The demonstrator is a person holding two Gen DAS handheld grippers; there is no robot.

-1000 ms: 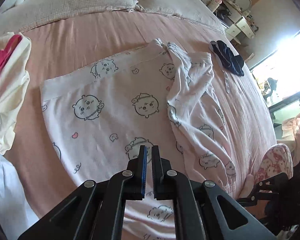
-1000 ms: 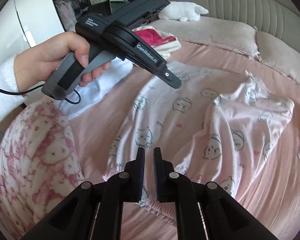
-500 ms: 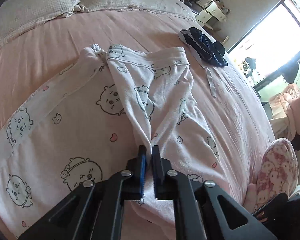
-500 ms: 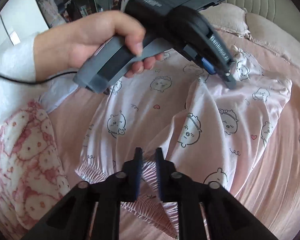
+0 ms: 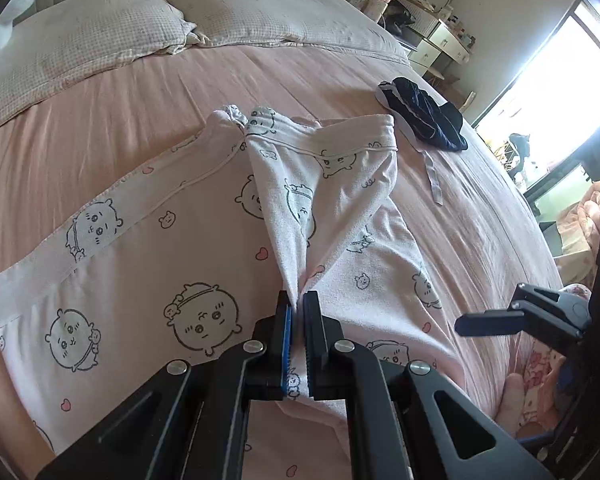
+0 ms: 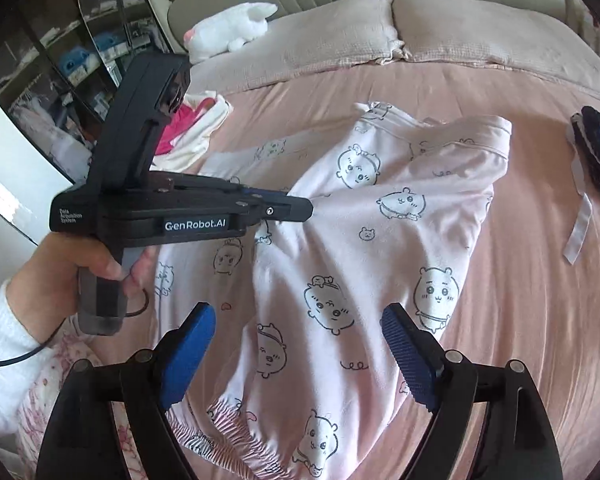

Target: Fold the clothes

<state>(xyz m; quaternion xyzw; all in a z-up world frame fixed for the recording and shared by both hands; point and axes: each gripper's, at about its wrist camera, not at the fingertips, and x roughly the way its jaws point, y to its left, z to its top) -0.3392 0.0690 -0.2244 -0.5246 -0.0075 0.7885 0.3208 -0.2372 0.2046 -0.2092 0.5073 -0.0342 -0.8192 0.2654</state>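
On the pink bed [image 5: 112, 92] lie pale pink pyjama trousers [image 5: 148, 280], printed with round cartoon animal faces and small hearts. One leg is spread flat toward the left, the other is folded over on the right and drawn up into a ridge. A shirred, elasticated edge [image 6: 236, 432] shows at the near end in the right wrist view.

The left hand-held gripper [image 5: 297, 308] is closed on that raised ridge of cloth, its blue pads pinching the fabric between them. The right hand-held gripper [image 6: 298, 320] hangs just above the near part of the trousers with its fingers spread wide and nothing between them.

At the far end of the bed are two beige pillows [image 5: 84, 36] and a white plush toy [image 6: 228, 30]. A dark navy garment [image 5: 424, 116] with a pale strap lies to the far right of the trousers, apart from them. To the far left sits a cream and magenta heap of clothes [image 6: 192, 128]. A hand [image 6: 80, 264] in a white sleeve grips the left tool, whose side reads "GenRobot.AI"; the smaller label seems to say "Data Acquisition System", though it is tiny. That tool's body hides part of the flat leg in the right wrist view.
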